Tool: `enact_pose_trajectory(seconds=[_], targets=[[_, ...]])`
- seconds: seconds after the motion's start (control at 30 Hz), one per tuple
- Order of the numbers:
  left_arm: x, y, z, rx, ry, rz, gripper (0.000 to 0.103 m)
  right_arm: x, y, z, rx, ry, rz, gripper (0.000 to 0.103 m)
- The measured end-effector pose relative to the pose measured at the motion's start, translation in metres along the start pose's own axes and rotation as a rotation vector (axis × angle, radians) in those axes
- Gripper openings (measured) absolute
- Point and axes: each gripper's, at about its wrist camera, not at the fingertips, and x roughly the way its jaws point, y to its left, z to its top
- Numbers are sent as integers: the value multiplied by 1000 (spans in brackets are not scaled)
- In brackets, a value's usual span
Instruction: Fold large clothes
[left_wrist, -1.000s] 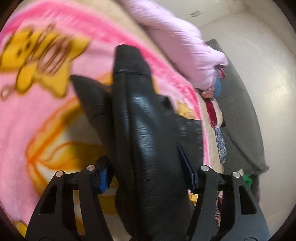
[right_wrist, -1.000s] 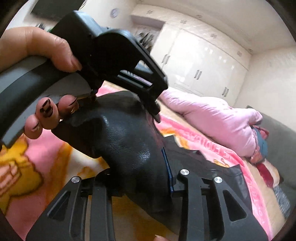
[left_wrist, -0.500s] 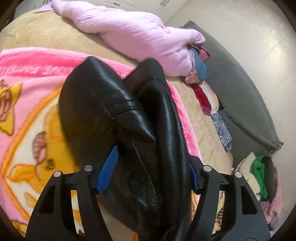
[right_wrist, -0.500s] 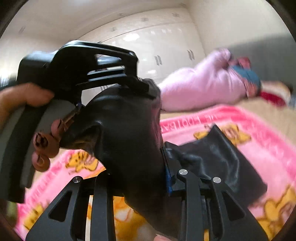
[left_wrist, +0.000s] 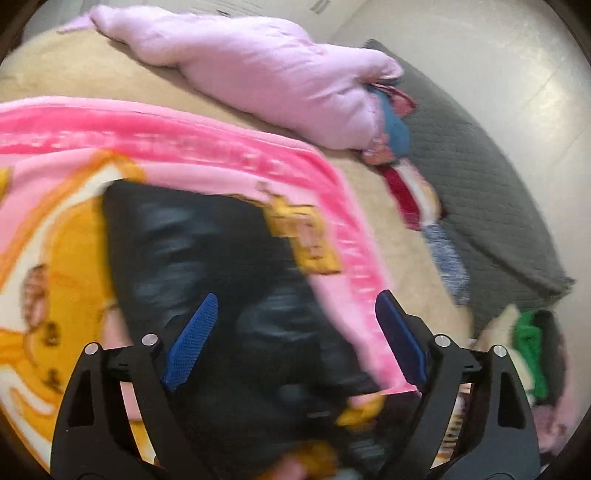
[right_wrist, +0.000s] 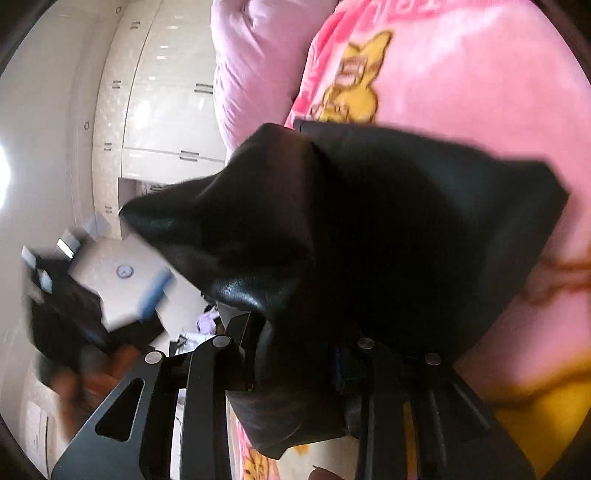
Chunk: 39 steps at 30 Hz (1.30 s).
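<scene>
black leather garment (left_wrist: 207, 258), glossy, creased, partly flat, one end bunched and raised

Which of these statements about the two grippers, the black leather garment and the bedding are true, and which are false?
1. The left gripper is open, with nothing between its blue pads. True.
2. The right gripper is empty. False: it is shut on the black leather garment.
3. The garment lies over a pink cartoon-print blanket. True.
4. The pale pink quilted comforter covers the garment. False: it lies apart, beyond the blanket.
5. A grey quilted cushion sits at the bed's right edge. True.
</scene>
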Motion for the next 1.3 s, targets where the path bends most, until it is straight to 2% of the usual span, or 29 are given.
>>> enact_pose_trajectory(seconds=[0.07,0.13,0.2,0.23,0.3,0.33,0.37,0.4,0.43,0.5,0.57,0.6,0.67,0.7,0.77,0.8,0.87,0.93,0.97,1.0,1.1,1.2,1.3], targets=[[0,21,-14,9,-19,91,80,-11,9,7,-32,-33,8,28],[4,37,-28,20,-22,158,80,-16,15,9,-80,-57,-41,28],[25,45,-46,66,42,194,80,-12,8,10,-58,-33,-110,36],[33,45,-51,78,65,201,80,-11,7,3,-66,-11,-147,48],[48,47,-64,80,85,190,80,-9,7,7,-96,53,-155,52],[48,50,-65,67,75,185,80,-12,9,8,-96,78,-141,67],[47,53,-65,48,66,168,81,-17,14,10,-101,97,-122,90],[47,55,-64,43,65,164,81,-23,22,20,-123,83,-125,96],[46,54,-63,53,61,169,81,-33,28,24,-153,52,-149,96],[42,50,-63,97,50,192,81,-55,43,34,-211,-55,-221,97],[40,42,-65,128,47,203,81,-68,53,39,-235,-130,-230,97],[40,40,-65,136,48,204,81,-74,69,40,-299,-175,-234,97],[41,38,-67,140,50,201,81,-73,90,52,-415,-194,-257,95],[41,38,-67,140,50,202,81,-68,108,48,-511,-197,-306,92],[43,39,-67,136,48,199,81,-56,122,44,-595,-162,-371,62],[44,39,-67,136,47,200,81,-41,121,48,-583,-104,-381,60],[44,39,-69,142,44,204,81,-18,111,46,-574,-21,-431,60],[44,37,-69,149,42,209,81,-2,99,47,-612,1,-522,58],[44,37,-68,154,44,208,81,3,92,46,-619,11,-565,53],[45,37,-69,159,53,202,81,5,80,47,-589,19,-580,51],[50,36,-72,172,68,184,85,1,42,55,-451,19,-544,50],[60,37,-75,157,77,164,86,1,22,51,-440,17,-564,49],[68,42,-77,132,77,146,92,1,9,49,-415,10,-561,48]])
